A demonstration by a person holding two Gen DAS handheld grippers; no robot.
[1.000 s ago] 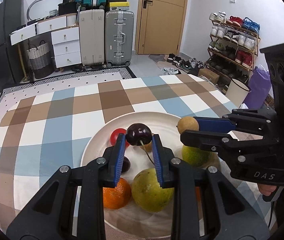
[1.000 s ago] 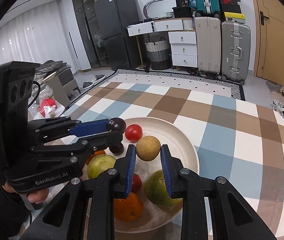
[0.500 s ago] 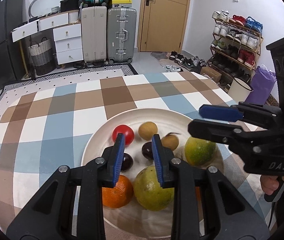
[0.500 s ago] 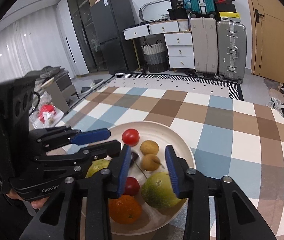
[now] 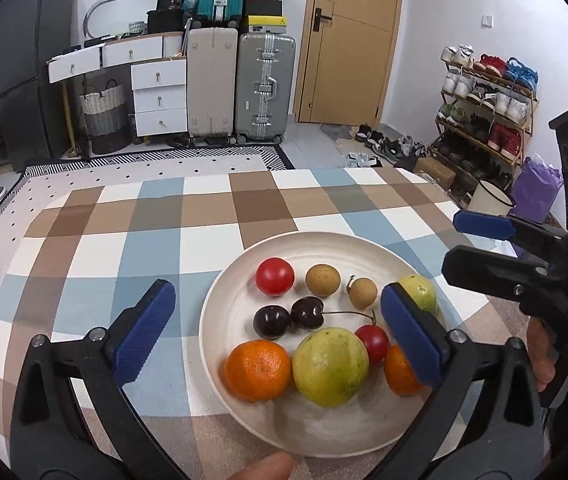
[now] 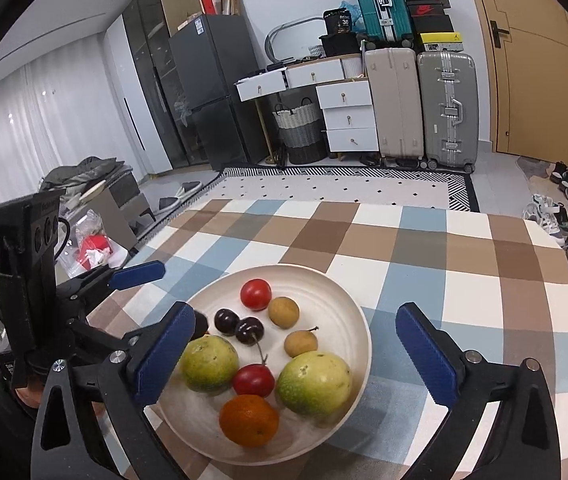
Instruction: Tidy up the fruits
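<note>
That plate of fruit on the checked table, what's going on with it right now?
A person is sorting fruit with a handheld gripper in each hand. The left gripper and right gripper have both just been opening and now stand wide with nothing between their blue pads, poised over the round cream plate. On it lie two dark cherries, two small brown longans, red cherry tomatoes, oranges and green guavas.

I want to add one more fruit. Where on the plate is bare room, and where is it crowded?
On the plate, bare room lies along the far rim beyond the red tomato, and between the tan fruit and the right rim. The near half, around the orange and green fruits, is crowded.
</note>
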